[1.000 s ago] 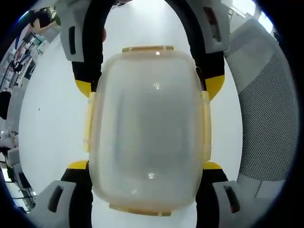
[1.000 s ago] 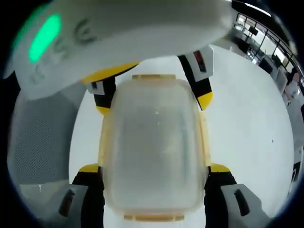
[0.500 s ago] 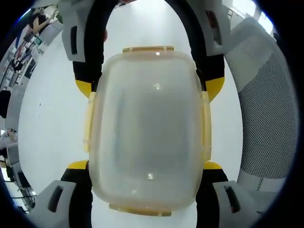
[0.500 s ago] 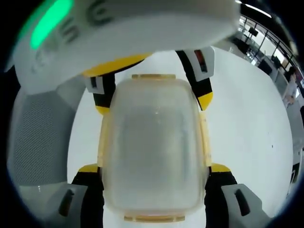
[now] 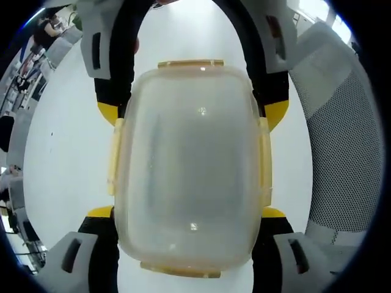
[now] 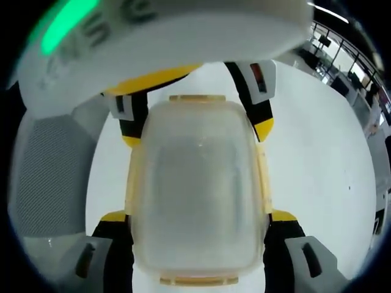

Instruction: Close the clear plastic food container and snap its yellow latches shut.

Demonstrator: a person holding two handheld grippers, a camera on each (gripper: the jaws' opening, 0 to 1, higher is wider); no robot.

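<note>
Nothing on the container [image 5: 190,165] has changed vs 1 s and 0.5 s ago: same spot on the white table [image 5: 61,152], lid on, same framing in the left gripper view. Only diff is in the right gripper view, where the left gripper's housing w/ green light creeps a bit further over the top; that's hand drift, not the box moving.

Left gripper [image 5: 189,210]: jaws apart, 1 yellow-tipped jaw on each long side of the container, touching or just beside the side latches [image 5: 114,155]; can't tell if pressing. Right gripper [image 6: 198,217]: same setup from the opposite end, jaws apart, straddling the container [image 6: 198,189], tips by the side latches [image 6: 131,177].

End latches [image 5: 190,63] lie flat along both short edges in both views. Whether any of the 4 are clicked home, can't tell.

Read: static hold, prob squeezing the side latches in or checking seat. Lid closed = step 1 done; latch snap unconfirmed, near the end.
</note>
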